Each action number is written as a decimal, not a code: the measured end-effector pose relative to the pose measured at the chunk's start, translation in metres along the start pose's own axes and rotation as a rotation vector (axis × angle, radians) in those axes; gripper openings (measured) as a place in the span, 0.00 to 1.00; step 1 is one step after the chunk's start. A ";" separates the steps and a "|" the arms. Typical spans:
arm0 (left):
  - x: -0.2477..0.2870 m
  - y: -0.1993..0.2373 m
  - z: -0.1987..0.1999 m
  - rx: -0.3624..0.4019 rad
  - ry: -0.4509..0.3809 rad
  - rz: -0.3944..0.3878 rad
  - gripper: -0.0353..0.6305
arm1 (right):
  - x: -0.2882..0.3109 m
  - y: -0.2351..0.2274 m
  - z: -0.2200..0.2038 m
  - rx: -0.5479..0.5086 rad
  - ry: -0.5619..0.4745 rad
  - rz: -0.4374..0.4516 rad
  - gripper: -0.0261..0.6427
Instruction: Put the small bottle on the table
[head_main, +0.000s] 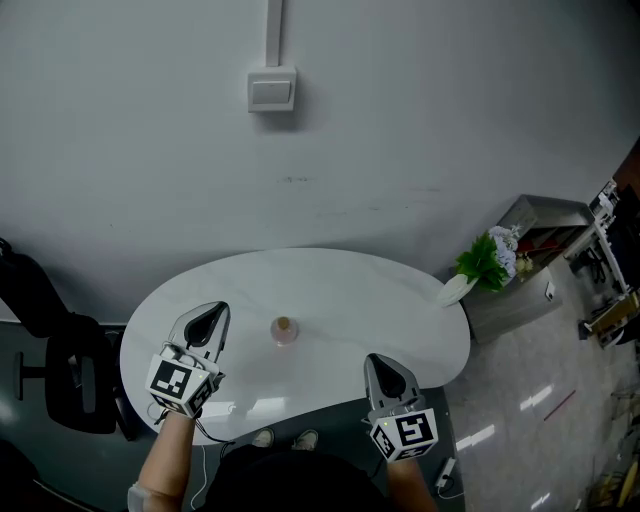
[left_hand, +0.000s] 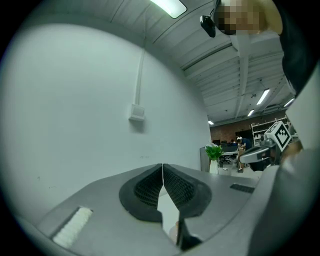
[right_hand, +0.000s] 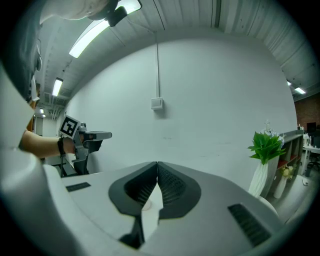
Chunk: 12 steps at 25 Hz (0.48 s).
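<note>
On the white oval counter (head_main: 340, 290), the small bottle (head_main: 285, 330) stands upright near the middle, apart from everything else, so it appears to be in its place. It sits between the two grippers and nearer the left one. The left gripper (head_main: 207, 322) hovers just beside it with its jaws pressed together and nothing between them. The right gripper (head_main: 386, 375) is farther off at the near edge, and its jaws also meet tip to tip and hold nothing. The bottle looks pale and see-through with a tan, cork-like top. I judge it to be light, rigid and smooth-walled, so it would be easy to knock over and could slip under a loose pinch. If it is glass, it would also be breakable. The safest hold would probably be across the body below the neck, with the pads square to its sides. The stopper is a poorer choice, since it might pull free.
</note>
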<state>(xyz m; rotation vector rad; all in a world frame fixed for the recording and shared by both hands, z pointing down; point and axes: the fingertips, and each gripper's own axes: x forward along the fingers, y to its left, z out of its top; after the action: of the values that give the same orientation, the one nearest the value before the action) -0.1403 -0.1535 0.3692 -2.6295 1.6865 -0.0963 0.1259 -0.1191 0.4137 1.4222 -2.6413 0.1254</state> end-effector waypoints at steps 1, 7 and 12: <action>-0.005 0.001 0.004 0.004 -0.010 0.004 0.07 | 0.000 0.000 0.000 -0.002 0.001 -0.004 0.05; -0.033 0.000 0.019 -0.025 -0.047 0.039 0.07 | -0.009 -0.011 -0.003 -0.020 0.029 -0.039 0.05; -0.065 0.004 0.020 -0.013 -0.056 0.081 0.07 | -0.015 -0.018 -0.003 -0.019 0.035 -0.088 0.05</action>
<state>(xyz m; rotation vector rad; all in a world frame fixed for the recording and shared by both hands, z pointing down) -0.1696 -0.0963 0.3460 -2.5429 1.7785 -0.0105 0.1492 -0.1163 0.4147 1.5134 -2.5400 0.1153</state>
